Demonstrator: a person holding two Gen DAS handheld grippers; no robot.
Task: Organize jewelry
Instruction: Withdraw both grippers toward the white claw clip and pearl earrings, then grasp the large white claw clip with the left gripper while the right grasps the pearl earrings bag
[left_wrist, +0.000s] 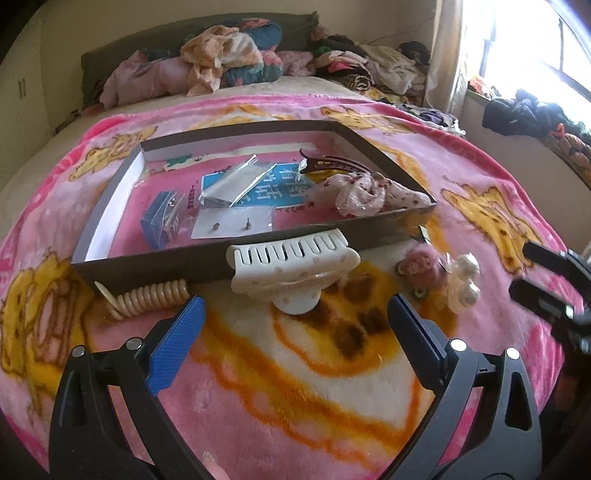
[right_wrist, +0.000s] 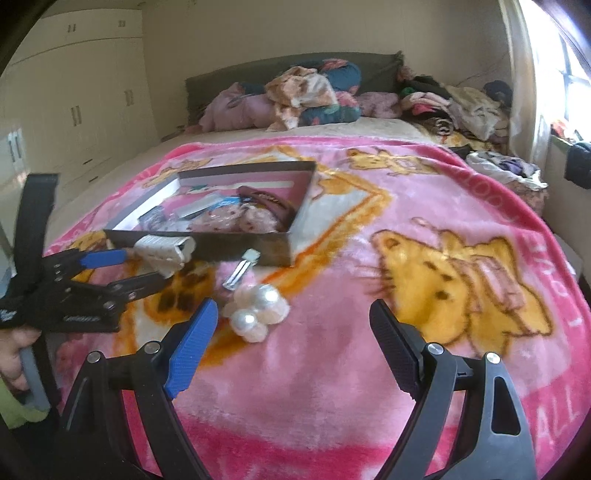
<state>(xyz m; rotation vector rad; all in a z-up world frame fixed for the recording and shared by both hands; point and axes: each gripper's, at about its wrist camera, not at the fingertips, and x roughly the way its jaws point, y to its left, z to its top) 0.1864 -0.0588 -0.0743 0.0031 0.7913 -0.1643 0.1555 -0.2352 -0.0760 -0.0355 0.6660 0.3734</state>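
A shallow dark box (left_wrist: 332, 230) lies on the pink blanket and holds a floral scrunchie (left_wrist: 354, 192), a dark red hair clip (left_wrist: 328, 164), clear packets (left_wrist: 236, 181) and earring cards (left_wrist: 232, 221). In front of its near wall lie a white claw clip (left_wrist: 291, 266), a cream coil hair tie (left_wrist: 147, 299) and a pearl cluster (left_wrist: 461, 284). My left gripper (left_wrist: 297, 306) is open just short of the claw clip, holding nothing. My right gripper (right_wrist: 293, 308) is open too, with the pearl cluster (right_wrist: 255, 306) close by its left fingertip. A silver clip (right_wrist: 240, 273) lies beyond the pearls.
A pink fluffy hair piece (left_wrist: 417, 264) sits beside the pearls. Piled clothes and bedding (left_wrist: 229, 59) cover the far end of the bed. A window sill with dark clothes (left_wrist: 524, 114) is at the right, and wardrobes (right_wrist: 74, 92) stand at the left. A hand (right_wrist: 14, 354) grips the left tool's handle.
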